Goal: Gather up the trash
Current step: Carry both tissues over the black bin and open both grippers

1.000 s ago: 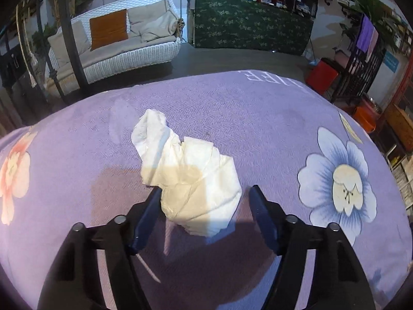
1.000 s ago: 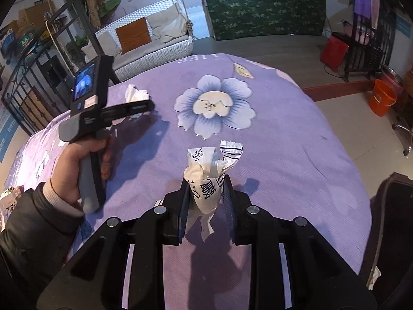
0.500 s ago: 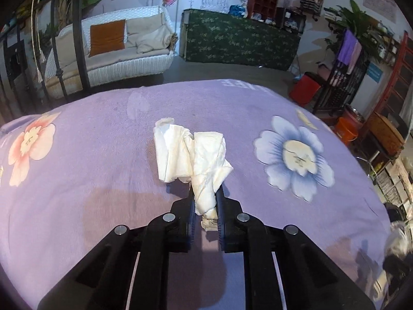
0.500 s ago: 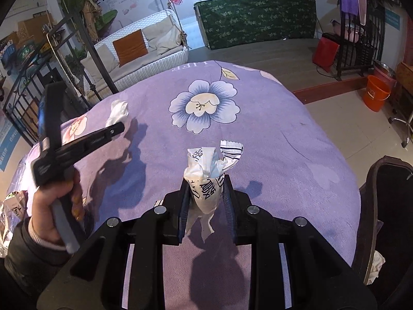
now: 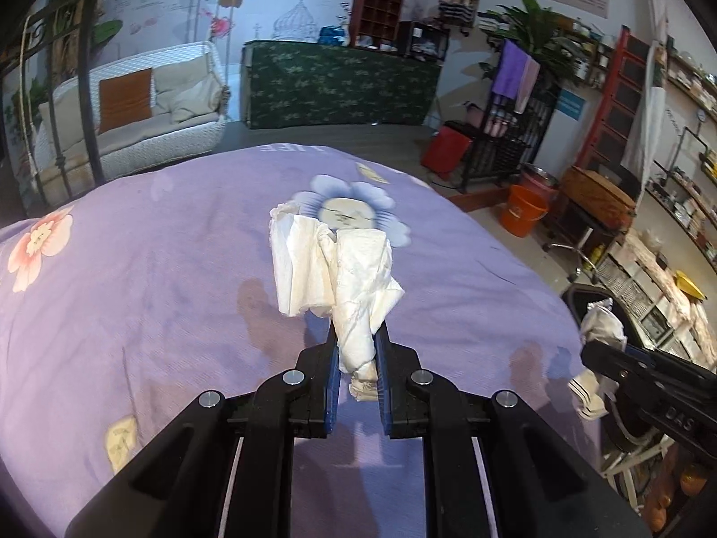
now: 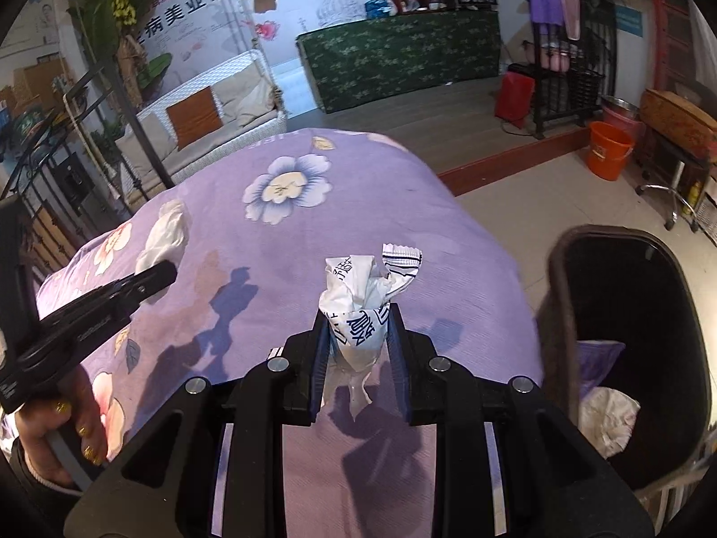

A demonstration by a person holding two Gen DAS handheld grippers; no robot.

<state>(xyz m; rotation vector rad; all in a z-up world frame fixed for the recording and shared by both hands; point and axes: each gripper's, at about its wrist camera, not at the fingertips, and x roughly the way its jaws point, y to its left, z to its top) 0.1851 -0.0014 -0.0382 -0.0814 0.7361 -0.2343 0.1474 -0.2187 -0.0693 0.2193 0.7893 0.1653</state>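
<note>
Above the purple floral cloth, the left gripper pinches a crumpled tissue; the right gripper clamps a printed wrapper beside the black bin.

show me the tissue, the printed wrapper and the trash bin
tissue (image 5: 340,264): left wrist view, crumpled upper part above the fingers
printed wrapper (image 6: 358,305): right wrist view, printed middle
trash bin (image 6: 555,269): right wrist view, left rim

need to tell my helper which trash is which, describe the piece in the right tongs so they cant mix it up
Start at the purple flowered tablecloth; the right tongs hang above its near edge, beside the dark bin. Clamped in them is a crumpled white wrapper. Its dark blue printed characters and striped torn flap set it apart from the plain white tissue in the left tongs.
</note>
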